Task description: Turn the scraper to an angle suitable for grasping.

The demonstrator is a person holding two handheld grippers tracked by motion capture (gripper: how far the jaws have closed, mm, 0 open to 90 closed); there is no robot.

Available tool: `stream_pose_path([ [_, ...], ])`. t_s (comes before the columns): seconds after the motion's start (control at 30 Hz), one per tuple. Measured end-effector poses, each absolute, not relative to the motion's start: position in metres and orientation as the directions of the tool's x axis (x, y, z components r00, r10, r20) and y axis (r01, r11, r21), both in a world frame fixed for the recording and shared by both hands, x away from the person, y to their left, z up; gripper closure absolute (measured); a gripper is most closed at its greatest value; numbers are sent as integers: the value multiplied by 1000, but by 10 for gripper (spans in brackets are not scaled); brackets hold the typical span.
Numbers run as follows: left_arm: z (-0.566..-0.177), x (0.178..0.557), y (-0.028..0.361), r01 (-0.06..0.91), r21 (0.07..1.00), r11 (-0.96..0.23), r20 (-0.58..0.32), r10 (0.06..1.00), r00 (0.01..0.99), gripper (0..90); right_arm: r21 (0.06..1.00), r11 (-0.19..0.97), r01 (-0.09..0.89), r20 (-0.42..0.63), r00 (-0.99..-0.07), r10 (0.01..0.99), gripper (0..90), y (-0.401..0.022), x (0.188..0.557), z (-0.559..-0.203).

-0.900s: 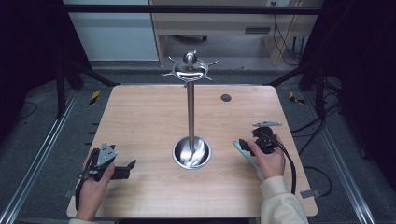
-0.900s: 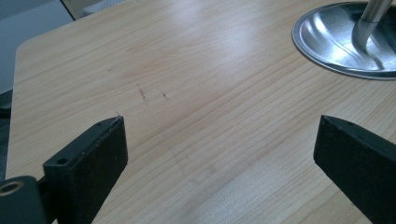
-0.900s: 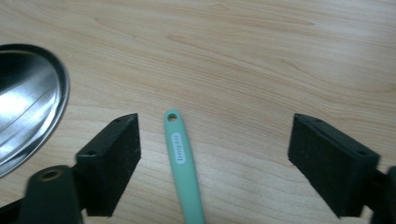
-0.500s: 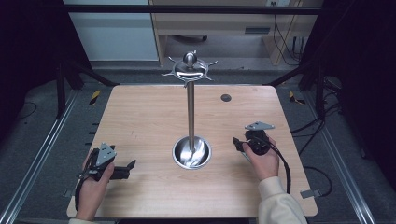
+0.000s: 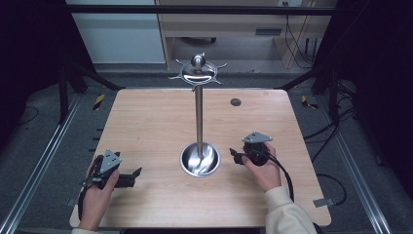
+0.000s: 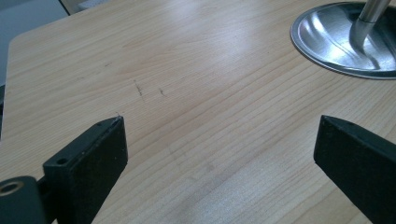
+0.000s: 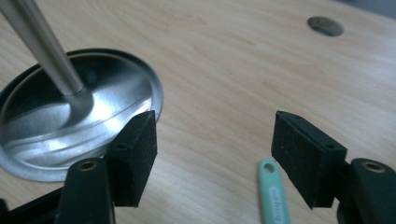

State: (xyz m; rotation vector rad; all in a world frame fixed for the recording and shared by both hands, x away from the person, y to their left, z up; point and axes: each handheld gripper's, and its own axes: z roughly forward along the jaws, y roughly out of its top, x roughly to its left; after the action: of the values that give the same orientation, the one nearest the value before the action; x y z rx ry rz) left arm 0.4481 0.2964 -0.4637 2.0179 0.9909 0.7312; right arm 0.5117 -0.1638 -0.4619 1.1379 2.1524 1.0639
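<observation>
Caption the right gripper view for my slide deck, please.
Open right gripper hovering above a mint-green handle on the wooden table, beside the steel stand's dish base.

The right gripper (image 7: 214,154) has two black jaws that stand wide apart, with nothing pinched between them. Low down between the jaws, a thin mint-green handle (image 7: 273,191) lies flat on the wooden table (image 7: 243,74). It has a small hole at its rounded end and sits closer to the right-hand jaw; I cannot tell if it touches the jaw. To the left is a shiny round metal dish (image 7: 56,135), and a silver pole (image 7: 44,46) rises out of its middle at a slant. The left-hand jaw is just beside the dish's rim. Far off, near the top right, there is a small dark round hole (image 7: 325,26) in the table.
</observation>
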Motion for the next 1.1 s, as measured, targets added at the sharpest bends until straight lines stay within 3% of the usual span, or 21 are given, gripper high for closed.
stream_pose_path([
  [0.07,-464,448,296,395,821,-411,158,830,535,26,789,371,490,-46,-555,830,306,-160,513,-463],
  [0.13,-464,448,296,394,821,-412,159,829,536,27,755,402,519,-57,-558,828,243,-156,514,-464],
  [0.3,-464,448,295,393,823,-411,158,830,535,27,737,436,516,-54,-597,800,254,-153,513,-466],
  [0.4,-464,448,295,395,819,-416,161,828,537,27,713,468,522,-58,-621,782,330,-149,513,-470],
  [0.43,-464,448,295,394,820,-414,160,829,536,27,695,490,526,-63,-635,770,424,-148,514,-471],
  [0.47,-464,448,295,394,820,-414,160,829,536,27,695,490,526,-63,-635,770,424,-148,514,-471],
  [0.5,-464,448,295,394,821,-413,159,829,536,27,687,497,530,-58,-643,764,515,-149,515,-471],
  [0.53,-464,448,295,394,821,-413,159,829,536,27,687,497,530,-58,-643,764,515,-149,515,-471],
  [0.57,-464,448,295,394,820,-416,162,827,538,27,683,496,536,-58,-637,769,616,-151,515,-471],
  [0.63,-464,448,294,393,820,-416,162,827,539,27,672,499,547,-59,-633,772,716,-155,516,-471],
  [0.73,-464,448,294,394,818,-419,163,826,540,27,661,499,560,-64,-621,781,786,-159,517,-471],
  [0.77,-464,448,294,393,817,-422,165,825,541,27,658,492,570,-67,-606,793,850,-163,518,-472],
  [0.83,-464,448,294,393,817,-422,166,824,541,27,658,483,578,-73,-590,804,894,-168,520,-471],
  [1.1,-464,449,294,393,817,-423,167,825,541,27,629,456,629,-62,-545,836,900,-178,524,-476],
])
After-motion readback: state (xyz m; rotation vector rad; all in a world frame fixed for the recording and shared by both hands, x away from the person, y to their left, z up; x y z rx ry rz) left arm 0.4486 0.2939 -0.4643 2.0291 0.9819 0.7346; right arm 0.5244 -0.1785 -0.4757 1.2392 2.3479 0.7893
